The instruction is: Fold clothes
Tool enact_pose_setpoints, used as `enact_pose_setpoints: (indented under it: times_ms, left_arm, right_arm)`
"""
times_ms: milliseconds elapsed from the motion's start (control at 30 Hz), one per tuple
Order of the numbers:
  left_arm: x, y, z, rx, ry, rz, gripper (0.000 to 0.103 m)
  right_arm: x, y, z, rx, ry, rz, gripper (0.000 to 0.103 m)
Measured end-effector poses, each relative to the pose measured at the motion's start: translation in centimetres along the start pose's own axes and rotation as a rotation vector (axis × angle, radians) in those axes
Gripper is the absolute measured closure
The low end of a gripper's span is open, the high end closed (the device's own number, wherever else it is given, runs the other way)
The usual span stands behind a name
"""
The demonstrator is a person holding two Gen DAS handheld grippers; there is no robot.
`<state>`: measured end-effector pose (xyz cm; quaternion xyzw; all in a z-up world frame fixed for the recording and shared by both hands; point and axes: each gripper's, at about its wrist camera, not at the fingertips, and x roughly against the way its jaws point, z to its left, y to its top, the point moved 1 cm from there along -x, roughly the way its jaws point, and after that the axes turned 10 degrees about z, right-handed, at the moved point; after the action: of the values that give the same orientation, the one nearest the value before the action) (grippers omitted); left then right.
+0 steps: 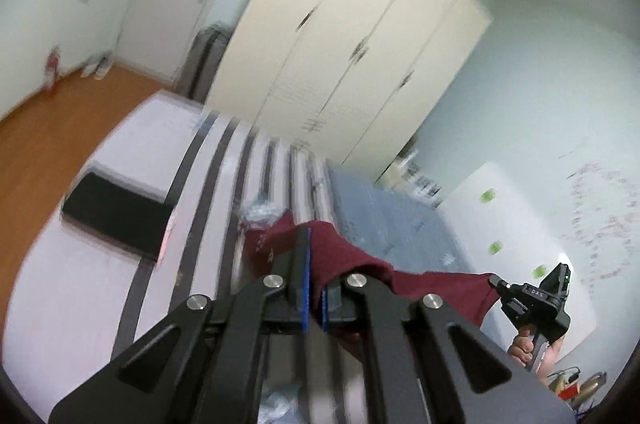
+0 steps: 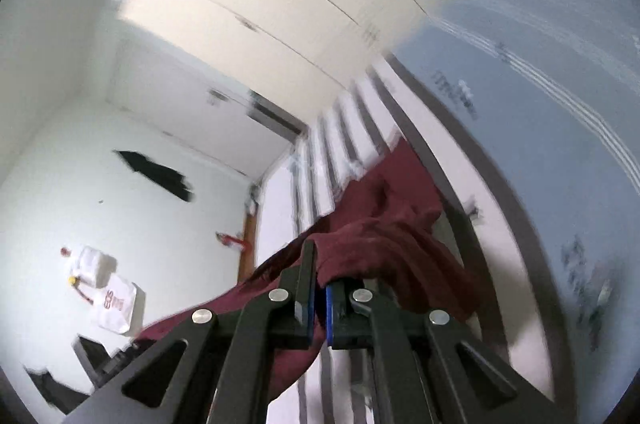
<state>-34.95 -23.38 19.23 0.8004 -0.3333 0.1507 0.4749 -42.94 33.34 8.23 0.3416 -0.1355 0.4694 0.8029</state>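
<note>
A dark red garment (image 1: 348, 256) hangs stretched in the air above the striped bed (image 1: 224, 184). My left gripper (image 1: 314, 248) is shut on one edge of it, the cloth pinched between the blue pads. In the left wrist view the right gripper (image 1: 494, 280) shows at the far end of the cloth, a hand around its handle. In the right wrist view my right gripper (image 2: 320, 264) is shut on the red garment (image 2: 384, 224), which drapes down over the bed (image 2: 440, 152). Both views are blurred.
A folded black item (image 1: 116, 216) lies on the bed's white sheet. A blue blanket (image 1: 392, 216) covers the bed's far side. Cream wardrobe doors (image 1: 340, 36) stand behind the bed. A wooden floor (image 1: 48, 144) lies to the left.
</note>
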Motion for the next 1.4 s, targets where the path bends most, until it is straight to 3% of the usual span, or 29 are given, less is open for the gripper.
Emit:
enact_pose_setpoints:
  times_ms: [67, 133, 233, 333, 433, 567, 667, 800, 867, 1000, 1100, 1200, 1267, 1400]
  left_arm:
    - [4.7, 4.5, -3.5, -0.04, -0.056, -0.077, 0.101]
    - [4.3, 8.4, -6.9, -0.062, -0.091, -0.127, 0.101]
    - [8.0, 13.3, -10.5, -0.088, -0.157, -0.16, 0.101]
    - [8.6, 17.1, -13.0, -0.1, -0.196, -0.143, 0.101]
    - [6.6, 19.7, -13.5, -0.071, -0.233, -0.09, 0.101]
    - [-1.8, 20.9, -10.9, 0.004, -0.205, 0.047, 0.101]
    - [-8.9, 21.5, -9.4, 0.033, -0.126, 0.111, 0.101]
    - [-19.6, 23.0, -6.8, 0.092, -0.043, 0.173, 0.101]
    - [-23.5, 24.7, -7.0, 0.071, 0.033, 0.166, 0.101]
    - [-22.5, 28.7, -10.1, 0.043, 0.02, 0.058, 0.101]
    - [-18.7, 31.2, -13.6, -0.056, -0.015, -0.053, 0.101]
    - [-15.5, 30.2, -14.4, -0.12, -0.054, -0.097, 0.101]
    - [-14.3, 27.3, -13.2, -0.122, -0.081, -0.079, 0.101]
    - [-14.0, 16.9, -8.0, -0.068, -0.073, -0.001, 0.101]
  right_arm:
    - [5.2, 3.4, 5.6, 0.09, 0.027, -0.081, 0.1]
    - [10.5, 6.0, 10.4, 0.167, 0.048, -0.151, 0.1]
    - [17.6, 8.6, 16.4, 0.283, 0.089, -0.241, 0.1]
    - [22.1, 10.3, 20.7, 0.358, 0.093, -0.295, 0.1]
    - [23.8, 12.1, 22.4, 0.383, 0.079, -0.324, 0.1]
    - [19.9, 15.7, 20.1, 0.306, 0.051, -0.248, 0.1]
    - [14.3, 19.6, 15.9, 0.199, 0.023, -0.167, 0.1]
    - [7.7, 24.3, 12.0, 0.131, -0.058, -0.165, 0.1]
    - [5.4, 26.5, 10.7, 0.102, -0.092, -0.177, 0.1]
    - [3.5, 31.3, 11.5, 0.052, -0.081, -0.232, 0.1]
    - [6.9, 34.1, 14.7, 0.123, -0.069, -0.315, 0.1]
    - [9.9, 34.3, 16.4, 0.198, -0.049, -0.373, 0.1]
    - [10.7, 32.1, 15.7, 0.23, -0.037, -0.372, 0.1]
    - [10.1, 25.4, 12.3, 0.251, -0.047, -0.316, 0.1]
